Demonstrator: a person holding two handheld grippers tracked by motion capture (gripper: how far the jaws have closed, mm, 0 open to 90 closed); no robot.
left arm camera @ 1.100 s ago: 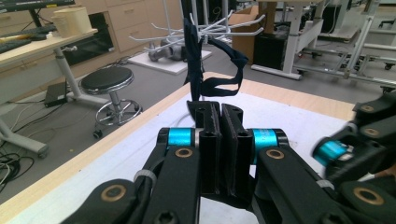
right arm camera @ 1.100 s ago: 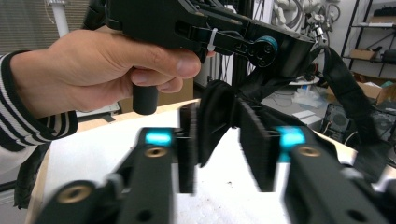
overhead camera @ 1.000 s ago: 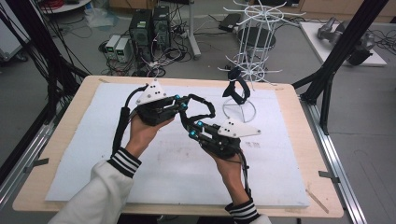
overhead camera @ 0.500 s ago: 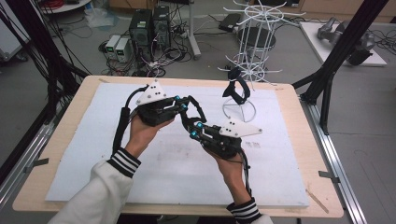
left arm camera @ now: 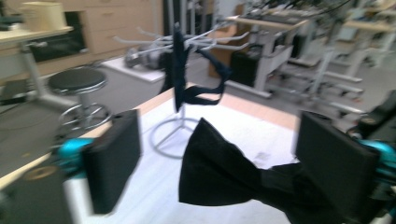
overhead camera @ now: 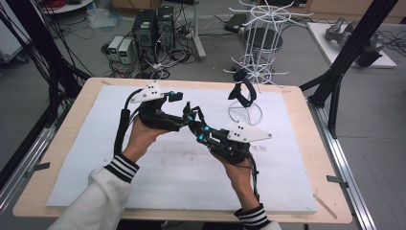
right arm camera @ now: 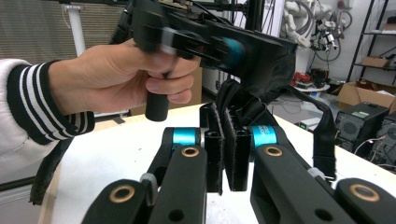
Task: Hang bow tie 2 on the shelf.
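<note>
A: Wide wooden desk (overhead camera: 306, 158) under a white sheet (overhead camera: 158, 167), cut off at the bottom edge of the high view.

B: White wire rack (overhead camera: 261, 52) at the far side, round base on the sheet. Dark bow tie with strap (overhead camera: 243, 92) hanging off one prong. Same one in the left gripper view (left arm camera: 184, 77), blurred.

A: Both hands mid-desk, above the sheet. Left gripper (overhead camera: 184, 111) beside right gripper (overhead camera: 192, 123), tips nearly meeting. Hard to separate black on black from above.

B: Left fingers (left arm camera: 112, 163) just been opening, now standing wide apart. Second black bow tie (left arm camera: 224, 172) hanging between them, touching neither pad as far as visible. Lower part cut off by the frame.

A: Right gripper (right arm camera: 227, 154) pressed together on that bow tie's black fabric. Pinch point itself tucked between the pads.

B: Strap (right arm camera: 324, 140) looping down at the right. Left hand (right arm camera: 121, 77) just above, striped cuff at the wrist, gripper body blurred.

A: Exact fold of the bow tie hard to make out.
</note>
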